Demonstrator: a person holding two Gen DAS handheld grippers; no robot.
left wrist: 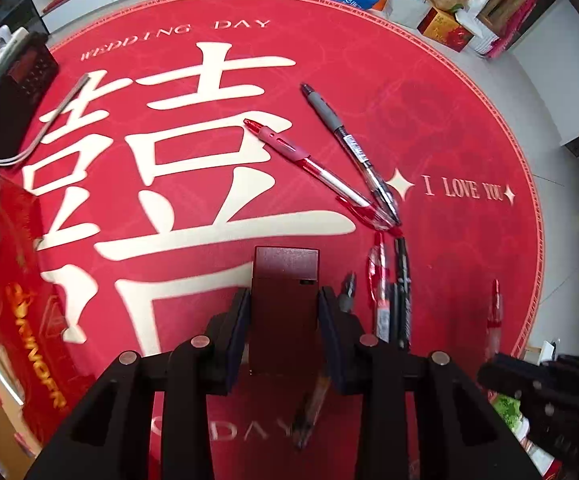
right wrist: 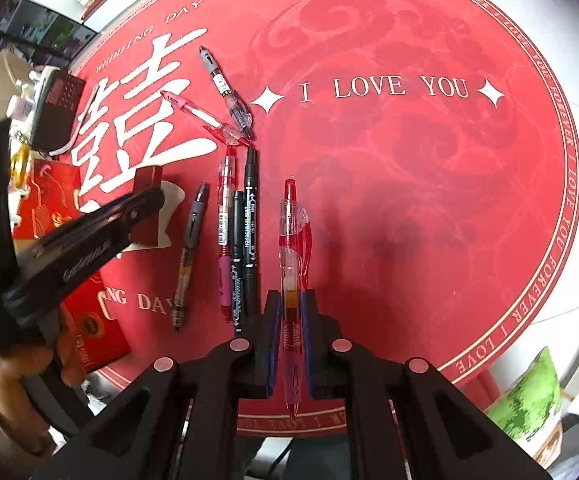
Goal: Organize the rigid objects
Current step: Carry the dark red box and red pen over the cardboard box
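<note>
Holding one item in each hand, the person appears to be mid-way through sorting: the left gripper [left wrist: 283,320] has its fingers closed on the flat sides of a small dark-red box [left wrist: 283,292], and the right gripper [right wrist: 289,320] has its fingers pinched tight on the barrel of a red clear-bodied pen [right wrist: 294,248]. Both items seem lifted just clear of the round red mat [right wrist: 429,160] covering the tabletop, though the gap is hard to judge. Near the mat's middle a row of pens already lies side by side: a grey-grip pen [right wrist: 189,248], a red-and-pink pen [right wrist: 225,216] and two black markers [right wrist: 250,208], while a red pen [left wrist: 305,160] and a black pen [left wrist: 349,144] lie loose beyond them, tips meeting in a V. The next move probably calls for laying the held pen parallel beside the markers, and carrying the box toward the left edge, where a glossy red carton [left wrist: 17,280] sits. The pens are smooth, slim plastic cylinders with rubbery grips, likely to roll; the box is rigid, matte and square-edged, giving the pads flat faces. The mat looks like a soft, short-pile fabric.
</note>
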